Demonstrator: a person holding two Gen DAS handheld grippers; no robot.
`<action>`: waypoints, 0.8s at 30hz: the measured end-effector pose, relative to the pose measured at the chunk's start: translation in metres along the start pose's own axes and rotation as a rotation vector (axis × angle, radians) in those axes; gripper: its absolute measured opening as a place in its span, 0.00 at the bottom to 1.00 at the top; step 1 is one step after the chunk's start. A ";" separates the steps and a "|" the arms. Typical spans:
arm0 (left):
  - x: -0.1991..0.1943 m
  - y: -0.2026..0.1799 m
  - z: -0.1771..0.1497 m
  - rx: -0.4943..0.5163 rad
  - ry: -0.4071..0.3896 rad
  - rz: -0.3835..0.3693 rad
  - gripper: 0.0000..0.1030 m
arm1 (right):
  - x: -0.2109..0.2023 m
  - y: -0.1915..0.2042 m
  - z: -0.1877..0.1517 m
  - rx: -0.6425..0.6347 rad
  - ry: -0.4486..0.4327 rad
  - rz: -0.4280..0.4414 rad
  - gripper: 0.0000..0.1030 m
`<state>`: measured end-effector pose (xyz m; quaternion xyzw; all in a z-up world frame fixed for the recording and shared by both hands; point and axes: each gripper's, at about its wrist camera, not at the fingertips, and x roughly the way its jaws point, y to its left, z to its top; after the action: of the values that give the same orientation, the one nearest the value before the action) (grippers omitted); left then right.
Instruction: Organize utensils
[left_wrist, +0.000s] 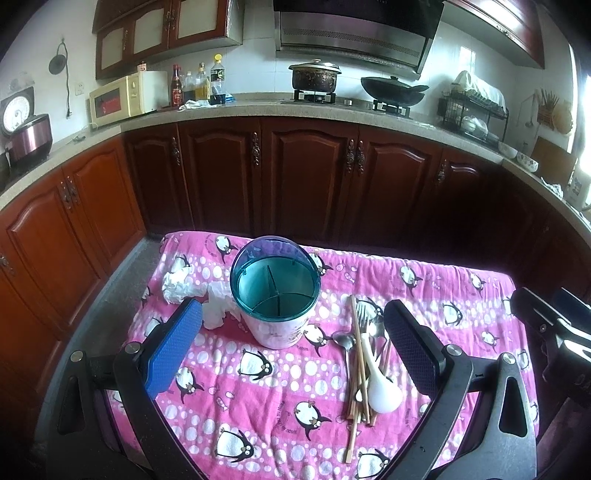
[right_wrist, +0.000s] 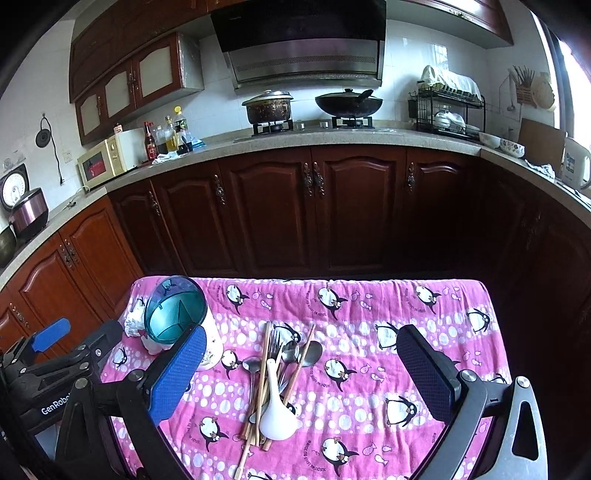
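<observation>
Left tongs (left_wrist: 293, 349) and right tongs (right_wrist: 301, 373) hover low over the tabletop (right_wrist: 424, 306), both spread wide, holding nothing. Utensil pile (right_wrist: 275, 380) lies loose between them; empty divided holder (left_wrist: 275, 295) stands just left, crumpled tissue (left_wrist: 177, 282) beside it.

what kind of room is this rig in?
Most likely a home kitchen: a gas stove with a pot and wok, a range hood above, and a dish rack on the counter.
</observation>
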<state>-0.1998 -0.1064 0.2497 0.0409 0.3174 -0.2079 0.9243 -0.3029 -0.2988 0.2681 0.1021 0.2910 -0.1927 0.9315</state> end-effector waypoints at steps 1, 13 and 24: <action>0.001 0.000 0.000 0.001 0.003 0.001 0.97 | 0.000 0.000 0.000 0.001 -0.002 -0.002 1.00; 0.005 0.001 0.001 0.005 0.008 0.012 0.97 | 0.005 0.000 -0.001 0.005 0.014 0.005 1.00; 0.007 0.001 0.001 -0.002 0.008 0.010 0.97 | 0.008 0.001 -0.003 0.007 0.024 0.009 1.00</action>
<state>-0.1940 -0.1078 0.2464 0.0423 0.3211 -0.2026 0.9241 -0.2983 -0.2996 0.2611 0.1088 0.3010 -0.1883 0.9285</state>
